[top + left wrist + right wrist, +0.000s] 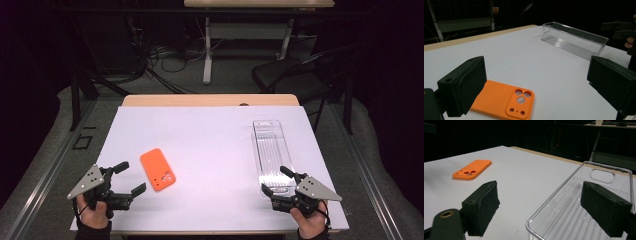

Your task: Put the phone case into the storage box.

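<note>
An orange phone case lies flat, camera cutouts up, on the table's left. A clear, long plastic tray sits empty at right.

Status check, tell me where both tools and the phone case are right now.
Left tool open, beside orange phone case. Right tool open at clear tray near end. Nothing between them.

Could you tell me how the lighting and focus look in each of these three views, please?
High view: bright white table cover, room beyond nearly black. Left gripper view: near jaws soft, flat orange phone case sharp. Right gripper view: long clear plastic tray shows faint edge glints and its ribbed floor.
</note>
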`<state>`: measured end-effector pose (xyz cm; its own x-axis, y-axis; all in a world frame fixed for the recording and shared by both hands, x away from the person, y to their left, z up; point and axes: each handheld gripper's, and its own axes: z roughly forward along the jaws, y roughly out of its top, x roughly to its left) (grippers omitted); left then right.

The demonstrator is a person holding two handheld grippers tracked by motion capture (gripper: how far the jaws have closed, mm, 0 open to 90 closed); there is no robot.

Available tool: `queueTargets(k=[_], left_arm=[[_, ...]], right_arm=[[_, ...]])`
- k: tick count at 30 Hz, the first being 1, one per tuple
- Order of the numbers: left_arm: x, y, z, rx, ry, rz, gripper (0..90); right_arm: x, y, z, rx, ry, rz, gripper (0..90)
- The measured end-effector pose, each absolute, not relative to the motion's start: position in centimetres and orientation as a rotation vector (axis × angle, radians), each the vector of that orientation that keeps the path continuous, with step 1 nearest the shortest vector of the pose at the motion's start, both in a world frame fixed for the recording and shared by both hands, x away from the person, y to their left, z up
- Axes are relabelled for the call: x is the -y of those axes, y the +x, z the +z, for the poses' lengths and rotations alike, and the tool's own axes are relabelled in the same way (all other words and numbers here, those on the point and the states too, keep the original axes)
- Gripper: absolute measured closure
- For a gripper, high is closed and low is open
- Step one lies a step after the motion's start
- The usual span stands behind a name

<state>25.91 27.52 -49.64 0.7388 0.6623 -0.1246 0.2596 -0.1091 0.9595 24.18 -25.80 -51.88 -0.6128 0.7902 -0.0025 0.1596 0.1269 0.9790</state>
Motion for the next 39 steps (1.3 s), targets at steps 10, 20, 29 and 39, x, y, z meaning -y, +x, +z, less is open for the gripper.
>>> queueTargets(k=[10,20,29,39], left_arm=[[-27.8,26.2,-49.7,-0.83,1.679,0.371,2.4],[-28.1,27.2,-49.7,-1.015,1.638,0.365,0.6],[-27.9,29.1,-49.3,-1.129,1.657,0.318,0.7],[-27.8,31.6,-48.4,-1.159,1.669,0.326,15.4]], right_arm=[[25.9,24.2,-51.9,-1.864,0.928,1.516,14.0],[25.6,24.2,-52.0,-1.873,0.919,1.506,14.0],[25.4,24.3,-52.1,-1.87,0.935,1.498,14.0],[25.5,24.3,-52.0,-1.862,0.943,1.494,14.0]])
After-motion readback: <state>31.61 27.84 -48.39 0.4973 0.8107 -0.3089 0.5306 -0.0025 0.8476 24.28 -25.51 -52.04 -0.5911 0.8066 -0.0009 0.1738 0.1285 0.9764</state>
